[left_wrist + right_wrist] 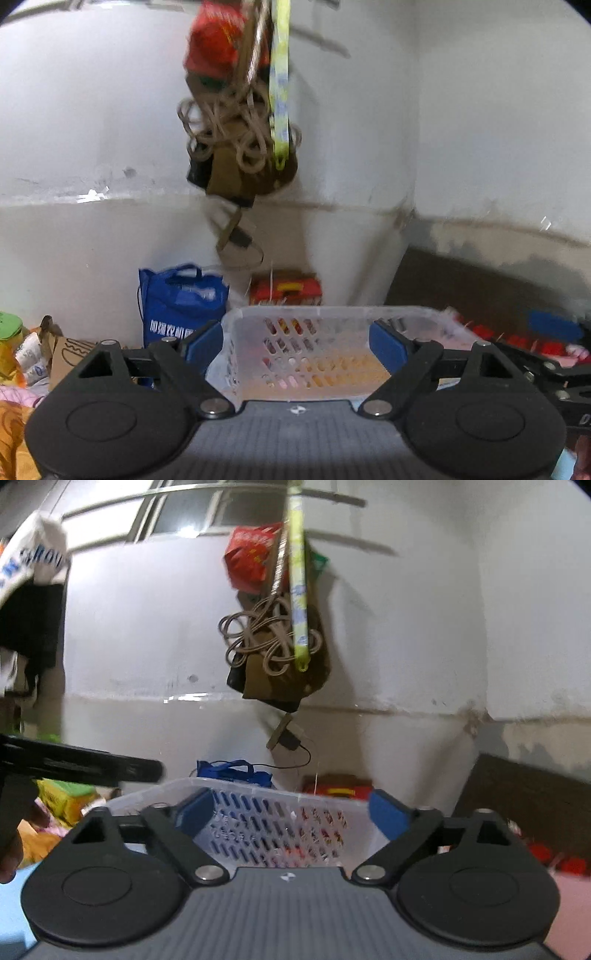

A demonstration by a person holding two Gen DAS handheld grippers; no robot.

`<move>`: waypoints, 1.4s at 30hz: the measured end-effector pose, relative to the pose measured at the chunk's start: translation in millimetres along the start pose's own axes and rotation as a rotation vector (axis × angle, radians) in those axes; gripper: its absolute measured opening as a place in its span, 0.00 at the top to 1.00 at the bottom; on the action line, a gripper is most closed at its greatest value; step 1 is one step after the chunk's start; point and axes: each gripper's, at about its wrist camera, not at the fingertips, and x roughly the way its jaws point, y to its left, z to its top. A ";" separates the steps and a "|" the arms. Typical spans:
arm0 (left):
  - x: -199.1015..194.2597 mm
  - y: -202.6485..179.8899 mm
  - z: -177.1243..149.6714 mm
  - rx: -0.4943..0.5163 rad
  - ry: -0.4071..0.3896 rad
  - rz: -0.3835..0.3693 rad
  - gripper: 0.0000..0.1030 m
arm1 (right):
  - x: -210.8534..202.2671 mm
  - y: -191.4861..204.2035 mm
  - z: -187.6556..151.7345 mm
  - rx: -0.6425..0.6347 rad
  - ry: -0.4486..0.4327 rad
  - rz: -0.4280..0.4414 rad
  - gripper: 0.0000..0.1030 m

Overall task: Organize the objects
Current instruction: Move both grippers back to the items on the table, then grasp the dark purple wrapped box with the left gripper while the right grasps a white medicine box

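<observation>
A translucent white plastic basket (332,312) with slotted walls sits straight ahead of both grippers, and red and orange shapes show through its slots. My left gripper (295,339) is open, its blue pads (388,347) wide apart in front of the basket's near wall and holding nothing. In the right wrist view the same basket (240,788) fills the middle. My right gripper (291,812) is open as well, its blue pads (388,814) spread wide before the basket. The left gripper's black body (74,766) reaches in from the left, held by a hand.
A blue bag (181,299) and a red box (284,290) stand against the white wall behind the basket. A bundle of cords, bags and a yellow strap (240,129) hangs above. A dark board (480,288) leans at right. Clothes (33,590) hang at far left.
</observation>
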 end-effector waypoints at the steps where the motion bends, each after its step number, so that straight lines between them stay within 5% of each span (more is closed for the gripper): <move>1: -19.9 2.9 -6.9 -0.006 -0.026 -0.010 0.14 | -16.1 0.0 -5.2 0.027 -0.008 0.006 0.00; 7: -135.5 -0.9 -84.1 0.025 -0.117 0.016 0.14 | -138.1 21.8 -66.9 0.136 -0.022 0.040 0.00; 11: -177.2 -10.2 -120.7 -0.009 -0.138 0.029 0.14 | -183.3 45.1 -98.7 0.210 -0.001 0.052 0.02; 13: -187.0 -14.1 -133.3 -0.001 -0.123 0.024 0.14 | -184.6 55.1 -105.0 0.192 0.026 0.065 0.20; 15: -189.2 -16.3 -142.8 0.007 -0.101 0.020 0.14 | -179.6 61.6 -106.9 0.187 0.047 0.095 0.26; 24: -193.5 -33.1 -161.0 0.066 -0.065 0.008 0.17 | -164.9 96.2 -115.7 0.074 0.103 0.086 0.29; 30: -185.7 -42.0 -171.1 0.075 -0.028 0.017 0.19 | -162.9 93.8 -125.2 0.063 0.128 0.024 0.45; 42: -169.0 -39.0 -172.2 0.073 0.017 0.067 0.49 | -156.2 86.4 -133.6 0.071 0.162 -0.009 0.48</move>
